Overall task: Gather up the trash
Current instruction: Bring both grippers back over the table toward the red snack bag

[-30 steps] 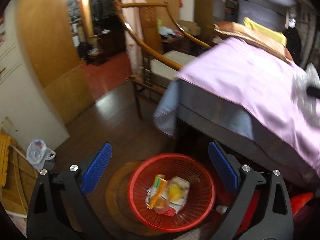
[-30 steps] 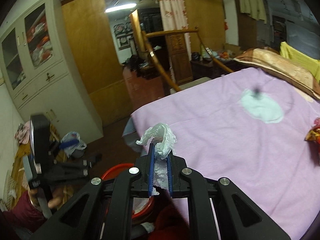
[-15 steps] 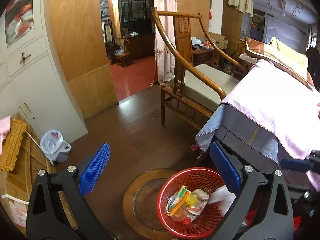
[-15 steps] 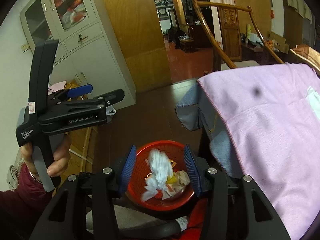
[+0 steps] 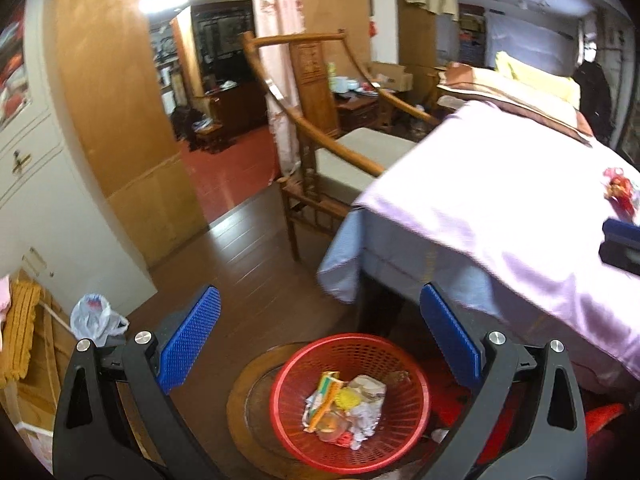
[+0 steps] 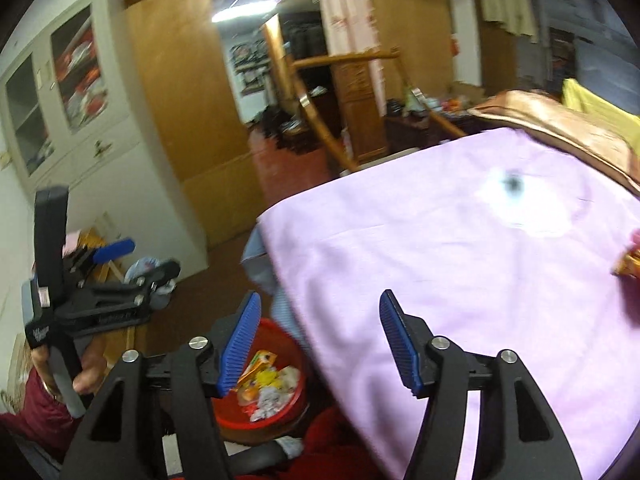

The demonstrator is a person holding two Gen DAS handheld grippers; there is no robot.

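In the left wrist view the left gripper [image 5: 318, 338] stands spread wide with nothing between its two blue pads, hanging above the red trash basket [image 5: 394, 454], which sits on a round wooden stand [image 5: 248, 396] on the dark plank floor [image 5: 248, 264] at about 6 o'clock. The basket holds a small heap of trash [image 5: 346, 408]: crumpled white pieces, a yellow item and an orange-green wrapper; the exact count is unclear. The pink-covered bed [image 5: 492, 216] fills the 2 to 4 o'clock side, its corner overhanging just beside the basket, so open floor lies only toward 10 and 11 o'clock. One wooden armchair [image 5: 320, 152] stands at 12 o'clock against the bed's edge, one white plastic bag [image 5: 94, 316] lies at 9 o'clock by the white cabinet [image 5: 44, 208], and one red-and-yellow wrapper [image 5: 620, 194] rests on the bed at 3 o'clock, near a blue pad tip of the right gripper [image 5: 622, 230]. In the right wrist view the right gripper [image 6: 320, 344] has its jaws opening, empty, over the bed's near corner [image 6: 460, 264]. The basket [image 6: 288, 344] shows at 7 o'clock, partly hidden behind the left-hand pad. The left gripper [image 6: 132, 260], held in a hand [image 6: 86, 368], sits at 9 o'clock, and the wrapper [image 6: 630, 262] at 3 o'clock.
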